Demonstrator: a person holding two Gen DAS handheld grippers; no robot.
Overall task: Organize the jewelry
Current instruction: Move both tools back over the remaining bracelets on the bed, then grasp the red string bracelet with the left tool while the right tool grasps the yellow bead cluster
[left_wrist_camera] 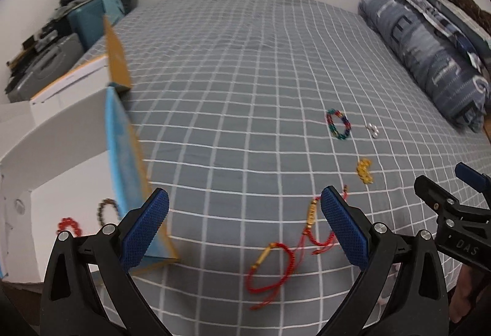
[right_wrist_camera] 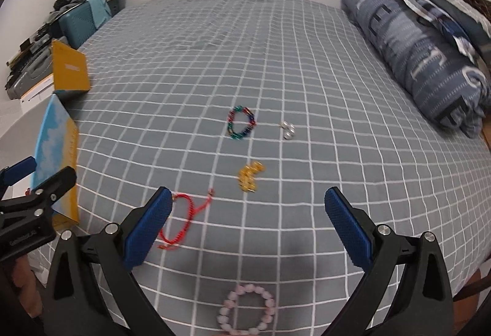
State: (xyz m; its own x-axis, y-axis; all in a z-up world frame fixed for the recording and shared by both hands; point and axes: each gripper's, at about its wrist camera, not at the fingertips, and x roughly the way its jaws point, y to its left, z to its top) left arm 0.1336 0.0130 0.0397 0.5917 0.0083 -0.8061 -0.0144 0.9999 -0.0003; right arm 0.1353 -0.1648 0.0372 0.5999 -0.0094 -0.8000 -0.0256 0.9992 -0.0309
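Grey bedding with a white grid pattern covers the bed that carries everything, and loose jewelry lies scattered across it. Nearest the open white cardboard box at the bed's left edge is a red cord bracelet with gold tube beads, lying just beside the box's blue-and-yellow flap. Farther from the box lie a small gold chain heap, a multicoloured link bracelet and a few silver-white beads, with a pink beaded bracelet at the near edge. Inside the box rest a red beaded bracelet and a brown beaded bracelet, so sorting seems partly done. The left tool hangs spread and empty beside the box, over the red cord; the right tool is likewise spread and empty, farther from the box. Fetching another piece looks like the step in hand; the next move likely calls for lowering one tool over a bracelet and pinching a thin strand off soft fabric.
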